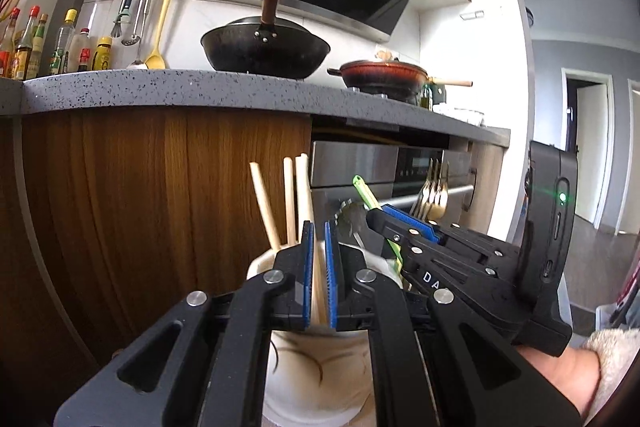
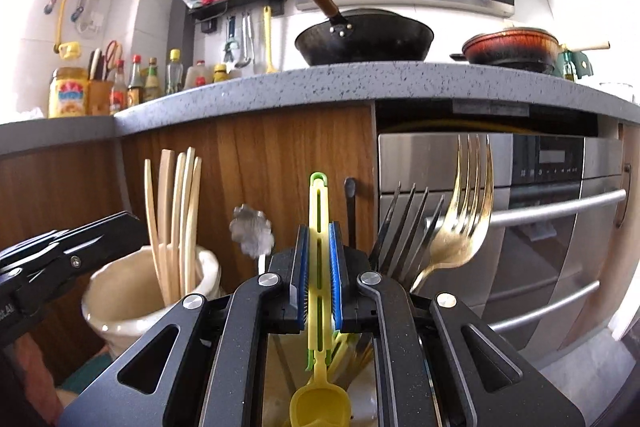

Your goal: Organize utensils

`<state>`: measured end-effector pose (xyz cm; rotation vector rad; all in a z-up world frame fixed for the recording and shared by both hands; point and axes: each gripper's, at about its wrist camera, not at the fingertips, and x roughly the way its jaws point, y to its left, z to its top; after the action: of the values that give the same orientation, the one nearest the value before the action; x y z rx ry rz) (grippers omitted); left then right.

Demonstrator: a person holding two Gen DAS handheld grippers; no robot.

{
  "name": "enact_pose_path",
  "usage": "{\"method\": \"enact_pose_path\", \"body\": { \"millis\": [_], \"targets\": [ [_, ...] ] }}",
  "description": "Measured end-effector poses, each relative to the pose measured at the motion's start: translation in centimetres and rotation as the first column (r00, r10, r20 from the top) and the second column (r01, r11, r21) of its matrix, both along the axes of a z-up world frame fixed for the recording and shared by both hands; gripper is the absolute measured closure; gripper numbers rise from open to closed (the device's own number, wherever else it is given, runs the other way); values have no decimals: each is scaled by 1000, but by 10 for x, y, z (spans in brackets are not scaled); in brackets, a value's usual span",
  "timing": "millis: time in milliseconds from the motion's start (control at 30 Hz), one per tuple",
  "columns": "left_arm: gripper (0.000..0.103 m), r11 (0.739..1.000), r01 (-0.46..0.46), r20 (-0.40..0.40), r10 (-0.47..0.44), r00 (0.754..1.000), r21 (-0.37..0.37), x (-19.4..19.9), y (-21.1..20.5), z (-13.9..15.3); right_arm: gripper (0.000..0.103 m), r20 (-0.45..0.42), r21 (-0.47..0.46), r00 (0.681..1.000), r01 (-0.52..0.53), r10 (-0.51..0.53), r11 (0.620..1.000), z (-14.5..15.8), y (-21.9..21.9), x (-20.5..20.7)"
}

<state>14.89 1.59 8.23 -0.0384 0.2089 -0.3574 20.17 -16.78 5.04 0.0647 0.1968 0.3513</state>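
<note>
Cream ceramic utensil cup [image 2: 120, 303] sits low left in the right wrist view, holding a bunch of pale wooden chopsticks [image 2: 176, 219] standing upright and fanned slightly, tips above the rim. Same cup shows in the left wrist view under the left gripper [image 1: 319, 267], brown swirl marks on its wall.

Left gripper's blue-padded jaws are nearly together, clamped on one pale chopstick [image 1: 316, 291] that runs down into the cup; three more chopsticks stand just behind and left of the jaws.

Second container, a clear glass holder [image 2: 280, 379], sits below the right gripper [image 2: 319, 279]; its walls are mostly hidden by the gripper body. Sticking up from it: dark grey metal forks [image 2: 404, 227] fanned out, a gold metal fork [image 2: 464, 223] tines up leaning right, a silver flower-shaped handle end [image 2: 252, 231], and a thin black handle [image 2: 350, 211].

Right gripper's jaws are closed on a yellow slotted plastic spoon with a green tip [image 2: 319, 227]. Spoon is upright, green end on top, yellow bowl down low over the glass holder. Long slots run along its flat handle.

Both containers stand side by side in front of a wood-fronted cabinet [image 2: 248, 163] and a steel oven [image 2: 540, 227]. A black wok [image 2: 364, 39] sits on the grey speckled counter [image 2: 320, 87] above.
</note>
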Motion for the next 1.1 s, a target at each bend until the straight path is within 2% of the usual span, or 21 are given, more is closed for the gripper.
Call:
{"method": "enact_pose_path", "body": {
  "millis": [233,333,433,500,533,633,767,833,933,1000,1100],
  "targets": [
    [97,1000,-10,-26,10,1000,-12,-7,9,-3,92,-45,9,999,-8,8,1000,-3,-7,-20],
    [97,1000,-20,-39,19,999,-5,-10,12,-5,92,-60,-22,998,-5,3,1000,-5,-6,-30],
    [85,999,-35,-39,36,999,15,-15,14,-5,92,-96,-27,995,-8,5,1000,-7,-7,-34],
    [74,999,-46,-36,47,998,12,-20,17,-6,78,-104,-23,995,-1,-2,1000,-9,-10,-38],
    [72,999,-48,-37,49,998,10,-24,18,-7,74,-105,-26,994,3,-6,1000,-9,-12,-40],
    [66,999,-52,-46,52,998,4,-32,22,-9,71,-94,-24,995,17,-19,1000,-7,-17,-50],
    [59,998,-58,-57,58,997,12,-45,25,-12,60,-97,-11,995,24,-25,1000,-5,-27,-67],
    [58,998,-56,-66,57,996,16,-55,25,-15,59,-103,-8,994,29,-29,1000,-6,-31,-79],
    [55,997,-62,-64,64,996,38,-65,23,-19,57,-116,-12,992,39,-40,999,-10,-38,-94],
    [50,996,-66,-59,69,996,56,-74,21,-21,51,-122,-25,991,52,-54,998,-13,-41,-102],
    [47,995,-67,-55,71,996,78,-88,18,-25,46,-134,-27,989,67,-70,997,-18,-49,-114]
  ]
}}
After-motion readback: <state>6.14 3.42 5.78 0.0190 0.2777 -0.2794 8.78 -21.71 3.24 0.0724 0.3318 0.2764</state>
